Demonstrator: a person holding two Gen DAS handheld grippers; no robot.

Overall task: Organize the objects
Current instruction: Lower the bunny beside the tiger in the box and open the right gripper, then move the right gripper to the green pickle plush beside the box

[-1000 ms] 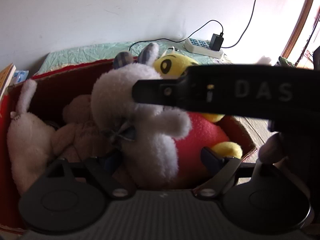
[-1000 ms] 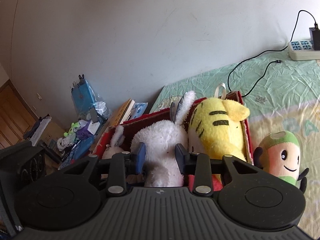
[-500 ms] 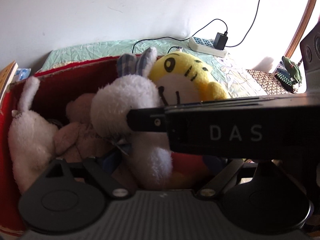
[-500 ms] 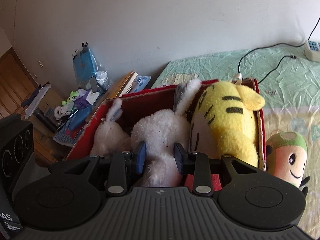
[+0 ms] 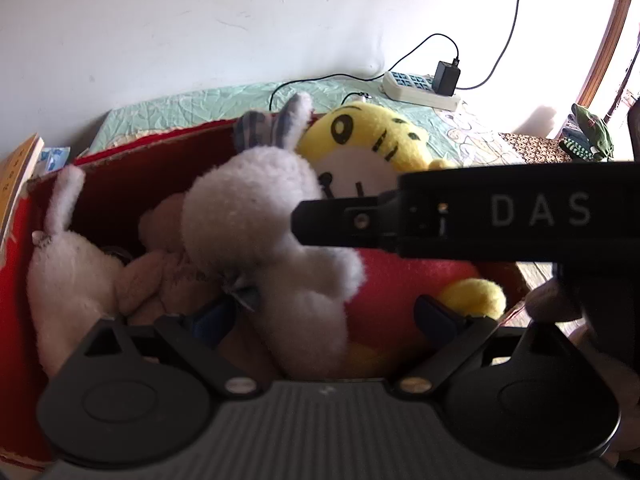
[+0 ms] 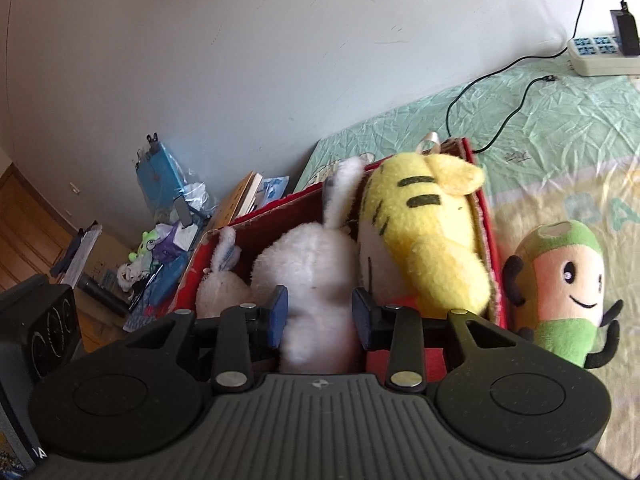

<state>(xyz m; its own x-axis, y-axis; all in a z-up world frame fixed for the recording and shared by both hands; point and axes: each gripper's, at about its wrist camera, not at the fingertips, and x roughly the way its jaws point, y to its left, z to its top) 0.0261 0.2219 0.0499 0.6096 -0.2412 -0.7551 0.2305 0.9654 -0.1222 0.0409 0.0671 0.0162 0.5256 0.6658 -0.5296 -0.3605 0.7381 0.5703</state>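
Note:
A red box [image 5: 132, 168] holds several plush toys: a white rabbit [image 5: 276, 216], a yellow tiger [image 5: 372, 140], a tan bear [image 5: 168, 264] and a small white bunny [image 5: 64, 276]. My left gripper [image 5: 324, 316] is open, its fingers on either side of the white rabbit's lower body. My right gripper [image 6: 320, 316] has its blue pads against the white rabbit [image 6: 312, 264] from behind, inside the red box [image 6: 486, 216]. The tiger [image 6: 424, 224] stands to its right. The right gripper's black body [image 5: 480, 216] crosses the left wrist view.
A green and peach plush [image 6: 560, 280] sits outside the box on the patterned mat [image 6: 560, 128]. A power strip [image 6: 600, 52] with cable lies by the wall. Books and clutter [image 6: 168, 216] stand left of the box.
The right gripper's black body has shifted up and to the right in the left wrist view. The right wrist view has tilted back; the toys stay in the box.

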